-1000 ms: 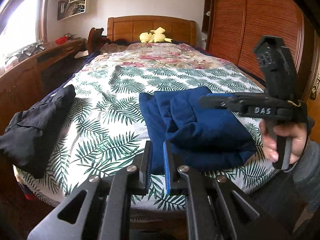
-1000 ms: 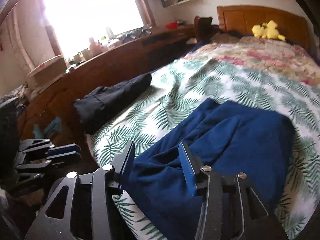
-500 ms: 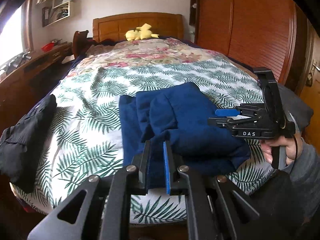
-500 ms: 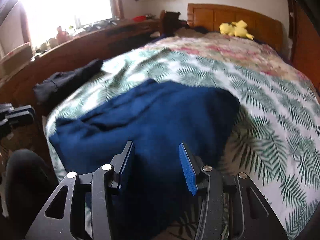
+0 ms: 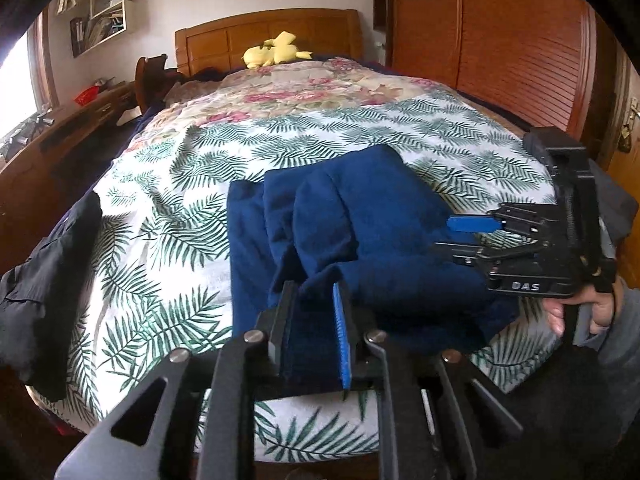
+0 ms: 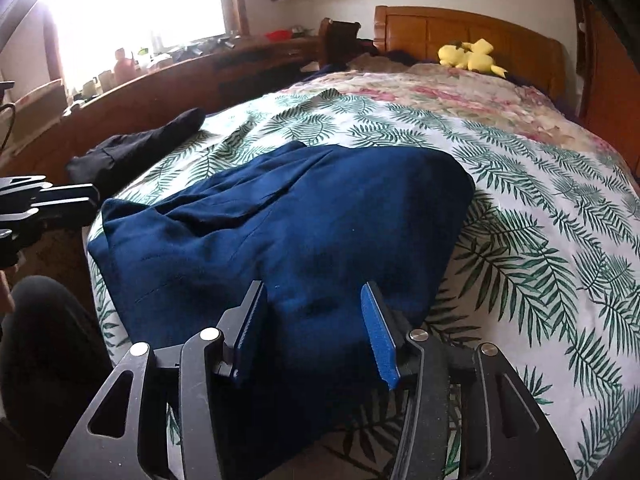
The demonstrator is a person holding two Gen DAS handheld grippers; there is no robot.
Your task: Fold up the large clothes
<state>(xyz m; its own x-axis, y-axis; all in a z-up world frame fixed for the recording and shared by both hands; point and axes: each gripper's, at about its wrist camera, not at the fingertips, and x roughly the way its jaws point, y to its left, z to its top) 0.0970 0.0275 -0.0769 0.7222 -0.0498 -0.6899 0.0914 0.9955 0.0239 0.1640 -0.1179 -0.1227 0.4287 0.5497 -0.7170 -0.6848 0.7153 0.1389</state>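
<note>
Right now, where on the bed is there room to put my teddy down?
There is bare leaf-print cover between the black clothes and the blue garment, and a wider stretch beyond the blue garment up to the flowery blanket. The right side of the bed is bare too. The near edge is crowded: blue garment, left gripper, right gripper.

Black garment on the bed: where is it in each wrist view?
Left wrist: black garment at the left edge, draped over the bed's side.
Right wrist: black garment upper left, beyond the blue garment.
Shared landmark: yellow plush toy by the headboard.
</note>
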